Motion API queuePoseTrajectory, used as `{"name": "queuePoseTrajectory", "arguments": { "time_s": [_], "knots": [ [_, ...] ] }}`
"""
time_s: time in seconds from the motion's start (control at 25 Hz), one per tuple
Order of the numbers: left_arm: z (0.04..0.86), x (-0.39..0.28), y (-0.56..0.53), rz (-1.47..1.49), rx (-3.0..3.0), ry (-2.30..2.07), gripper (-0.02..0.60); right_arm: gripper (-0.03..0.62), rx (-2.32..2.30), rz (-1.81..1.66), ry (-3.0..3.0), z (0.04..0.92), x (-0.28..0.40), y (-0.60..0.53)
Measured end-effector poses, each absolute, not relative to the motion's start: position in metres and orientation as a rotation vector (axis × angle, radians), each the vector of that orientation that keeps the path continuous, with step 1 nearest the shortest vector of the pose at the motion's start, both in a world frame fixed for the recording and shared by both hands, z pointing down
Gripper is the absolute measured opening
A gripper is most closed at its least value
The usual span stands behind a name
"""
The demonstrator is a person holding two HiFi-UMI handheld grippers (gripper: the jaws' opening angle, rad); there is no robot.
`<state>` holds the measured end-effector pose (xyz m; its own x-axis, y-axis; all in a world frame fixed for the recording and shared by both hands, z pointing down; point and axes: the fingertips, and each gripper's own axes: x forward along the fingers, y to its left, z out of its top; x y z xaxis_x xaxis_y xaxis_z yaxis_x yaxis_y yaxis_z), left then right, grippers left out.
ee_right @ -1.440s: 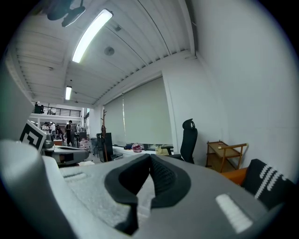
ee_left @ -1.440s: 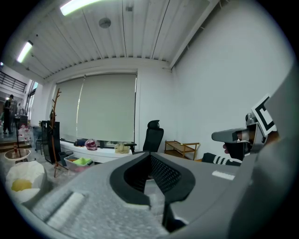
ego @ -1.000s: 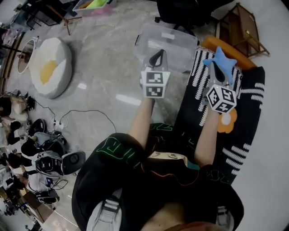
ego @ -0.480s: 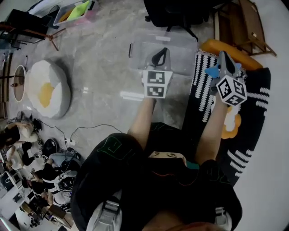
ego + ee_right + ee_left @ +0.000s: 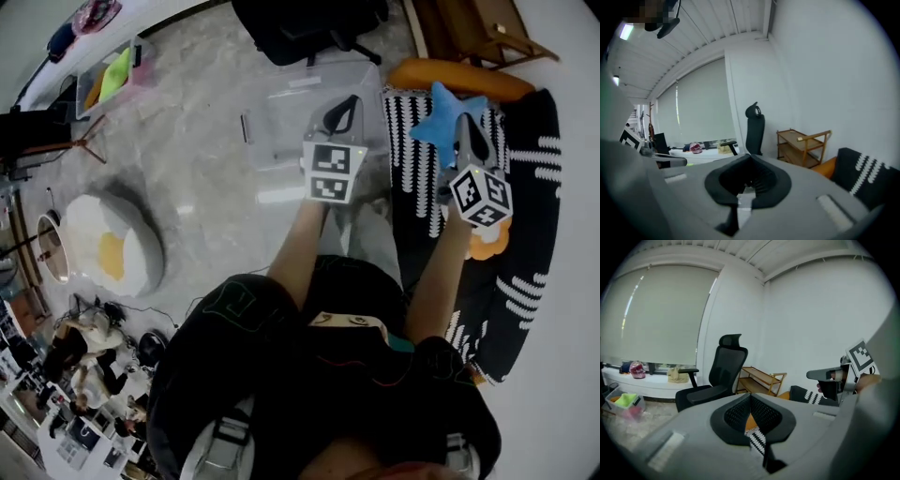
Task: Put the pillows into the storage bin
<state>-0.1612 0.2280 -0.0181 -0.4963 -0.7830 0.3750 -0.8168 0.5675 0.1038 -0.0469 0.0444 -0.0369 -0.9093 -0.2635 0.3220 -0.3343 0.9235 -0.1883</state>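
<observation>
Hovering near clear storage bin (image 5: pixel 281 122): left gripper (image 5: pixel 349 101), right gripper (image 5: pixel 466 133), jaws together; star pillow (image 5: pixel 441 120) on couch (image 5: pixel 530 178).

Left gripper (image 5: pixel 750 401) jaws together and empty, black office chair (image 5: pixel 723 373) ahead, wooden shelf (image 5: pixel 761 379) beside it, right gripper (image 5: pixel 820 375) at right

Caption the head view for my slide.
Left gripper near the bin, right gripper by the star pillow, both shut.
</observation>
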Motion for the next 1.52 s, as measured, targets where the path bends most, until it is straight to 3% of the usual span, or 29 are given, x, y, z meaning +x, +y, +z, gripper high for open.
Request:
{"name": "queuePoseTrajectory", "arguments": {
  "time_s": [0.6, 1.4, 1.48, 1.52],
  "knots": [
    [0.084, -0.073, 0.006, 0.356, 1.632, -1.994, 0.011, 0.003, 0.874, 0.622, -2.563, 0.077, 0.08, -0.133],
    [0.314, -0.019, -0.049, 0.656, 1.6, -1.697, 0.014, 0.003, 0.791, 0.751, -2.252, 0.326, 0.137, -0.141],
    [0.328, -0.016, -0.049, 0.687, 1.601, -1.686, 0.015, 0.147, 0.721, 0.786, -2.247, 0.347, 0.134, -0.138],
    [0.334, -0.014, -0.05, 0.695, 1.607, -1.677, 0.028, 0.188, 0.685, 0.801, -2.243, 0.355, 0.131, -0.138]
  ]
}}
